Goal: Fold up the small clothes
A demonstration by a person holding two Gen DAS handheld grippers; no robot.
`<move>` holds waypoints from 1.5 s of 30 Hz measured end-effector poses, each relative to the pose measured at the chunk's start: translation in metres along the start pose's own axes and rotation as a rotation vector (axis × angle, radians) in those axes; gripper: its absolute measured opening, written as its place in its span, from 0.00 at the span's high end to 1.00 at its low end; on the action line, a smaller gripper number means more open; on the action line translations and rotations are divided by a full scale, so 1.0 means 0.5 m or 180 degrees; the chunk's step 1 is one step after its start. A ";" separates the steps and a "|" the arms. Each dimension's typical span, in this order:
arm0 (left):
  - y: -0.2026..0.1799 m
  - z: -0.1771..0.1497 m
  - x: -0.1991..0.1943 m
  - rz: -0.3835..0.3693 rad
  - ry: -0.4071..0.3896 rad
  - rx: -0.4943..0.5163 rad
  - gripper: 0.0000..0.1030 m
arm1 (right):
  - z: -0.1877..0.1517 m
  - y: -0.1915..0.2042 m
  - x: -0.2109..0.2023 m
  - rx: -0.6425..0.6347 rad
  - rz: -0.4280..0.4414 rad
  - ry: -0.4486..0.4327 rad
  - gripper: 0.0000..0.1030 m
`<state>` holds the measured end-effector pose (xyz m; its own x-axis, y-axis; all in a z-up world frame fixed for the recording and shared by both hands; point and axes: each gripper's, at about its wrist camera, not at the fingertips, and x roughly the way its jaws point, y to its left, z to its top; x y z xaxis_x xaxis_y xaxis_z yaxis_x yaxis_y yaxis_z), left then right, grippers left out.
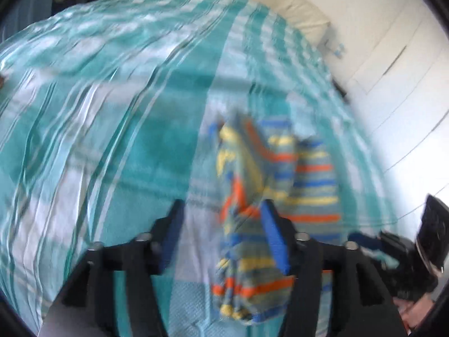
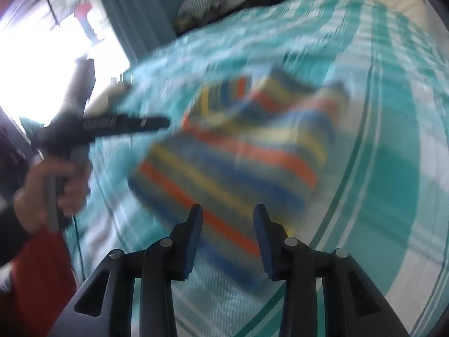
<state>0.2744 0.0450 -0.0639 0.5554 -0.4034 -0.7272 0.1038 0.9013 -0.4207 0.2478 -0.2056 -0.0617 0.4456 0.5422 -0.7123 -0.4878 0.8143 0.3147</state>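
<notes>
A small striped garment [image 1: 261, 196] in orange, blue, yellow and grey lies bunched and partly folded on the teal and white striped bedspread [image 1: 112, 112]. My left gripper [image 1: 221, 210] is open just above its left part, with the right finger over the cloth. In the right wrist view the same garment [image 2: 238, 151] lies ahead, blurred. My right gripper [image 2: 228, 213] is open and empty over its near edge. The left gripper's body [image 2: 112, 126] shows at the left, held by a hand [image 2: 50, 185].
A cream pillow [image 1: 294, 8] lies at the far end of the bed. Dark clothes [image 2: 252, 1] and a pile of laundry [image 2: 202, 5] sit at the bed's far corner. A white cabinet [image 1: 393, 64] stands to the right. A bright window [image 2: 42, 64] is to the left.
</notes>
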 end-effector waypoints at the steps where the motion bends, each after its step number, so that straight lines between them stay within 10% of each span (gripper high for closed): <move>1: -0.014 0.025 0.006 -0.0137 -0.0021 0.0051 0.33 | 0.031 -0.011 -0.010 -0.0009 -0.0052 -0.0108 0.63; 5: -0.065 0.090 0.111 -0.0062 0.0192 0.0451 0.39 | 0.151 -0.065 0.031 -0.0059 -0.0186 -0.0136 0.65; 7: -0.043 0.096 0.190 0.0414 0.0390 0.0446 0.67 | 0.182 -0.103 0.084 0.0099 -0.0229 0.0008 0.66; 10: 0.026 0.095 0.215 0.0157 0.0471 -0.0124 0.64 | 0.169 -0.176 0.195 0.0497 -0.0480 0.0531 0.70; 15: 0.001 0.064 0.050 -0.0051 0.0112 0.0137 0.46 | 0.158 -0.128 0.082 0.0419 -0.0461 -0.0022 0.69; 18: -0.022 -0.028 -0.011 -0.0125 0.0194 0.0405 0.45 | 0.109 -0.045 0.001 0.0119 -0.0244 -0.0061 0.69; 21: 0.001 -0.110 0.050 0.0355 0.0621 0.0502 0.60 | 0.009 0.007 0.008 0.0082 -0.0008 0.0198 0.69; 24: 0.035 -0.146 -0.008 0.0577 0.0530 0.0293 0.63 | -0.107 0.012 0.048 0.0304 -0.0193 0.0557 0.69; 26: 0.040 -0.161 -0.073 0.0628 0.0392 0.0204 0.38 | -0.128 0.037 -0.018 0.0382 -0.0301 0.0303 0.63; 28: 0.031 -0.178 -0.136 0.0635 0.0219 0.0206 0.11 | -0.154 0.066 -0.091 0.0498 -0.0326 0.0011 0.35; 30: 0.005 -0.193 -0.178 0.0773 0.0107 0.0365 0.10 | -0.195 0.097 -0.163 0.0588 -0.0491 -0.0373 0.03; 45: -0.116 -0.263 -0.243 0.1347 -0.0231 0.0718 0.05 | -0.337 0.143 -0.233 0.0994 -0.1276 -0.0235 0.03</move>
<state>0.0925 0.0208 -0.0223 0.6428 0.0108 -0.7660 0.0284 0.9989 0.0378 0.0346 -0.2455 -0.0618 0.6089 0.1788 -0.7728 -0.0252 0.9781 0.2064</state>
